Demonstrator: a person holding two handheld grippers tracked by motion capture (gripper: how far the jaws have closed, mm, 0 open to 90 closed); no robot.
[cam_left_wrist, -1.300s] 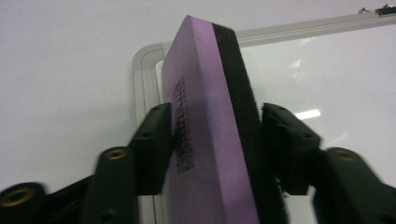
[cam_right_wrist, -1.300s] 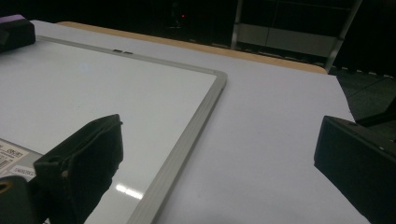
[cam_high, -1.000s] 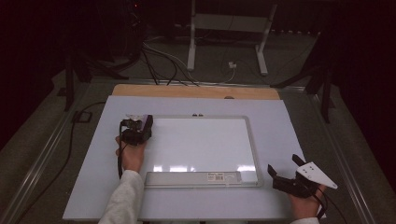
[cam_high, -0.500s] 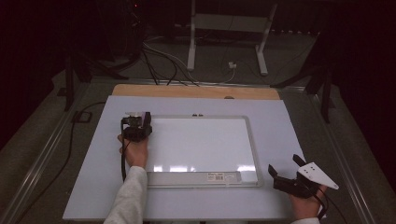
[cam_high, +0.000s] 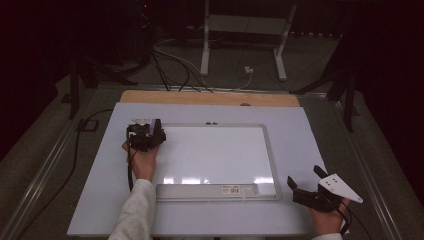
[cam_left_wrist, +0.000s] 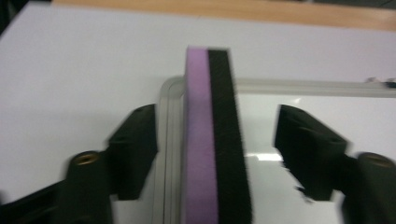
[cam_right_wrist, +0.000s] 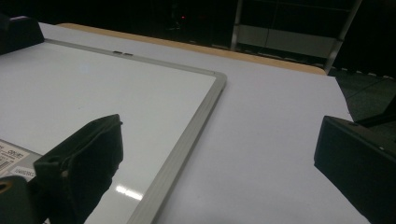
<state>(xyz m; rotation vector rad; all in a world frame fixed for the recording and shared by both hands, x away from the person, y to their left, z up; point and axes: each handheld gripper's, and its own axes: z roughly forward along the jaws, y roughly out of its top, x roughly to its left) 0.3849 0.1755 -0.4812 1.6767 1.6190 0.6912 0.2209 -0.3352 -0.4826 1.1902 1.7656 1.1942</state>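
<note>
Hovering over the far left corner of the whiteboard (cam_high: 215, 155), your left gripper (cam_high: 145, 131) has its fingers (cam_left_wrist: 135, 149) spread, with the eraser (cam_left_wrist: 212, 135) standing between them, purple foam on one side, black felt on the other. In the left gripper view there is a clear gap on each side of it, so the fingers do not pinch it; whether it rests on the board or is propped some other way you cannot tell from here.

Compared with a second ago, your left hand (cam_high: 142, 160) has barely shifted: the gripper sat at this same corner then and sits there now, perhaps a touch farther toward the board's far edge. Your right gripper (cam_high: 307, 192) has not moved either; it waits near the tabletop's (cam_high: 310, 130) near right corner, just off the board's near right corner, fingers (cam_right_wrist: 84, 158) wide apart and holding nothing. That stillness suggests you are between steps, either about to close on the eraser or having just let it go. The board surface looks clean, so wiping seems done or not needed.

Counted: one whiteboard, one eraser, two grippers, one label strip (cam_high: 207, 190) along the board's near edge.
</note>
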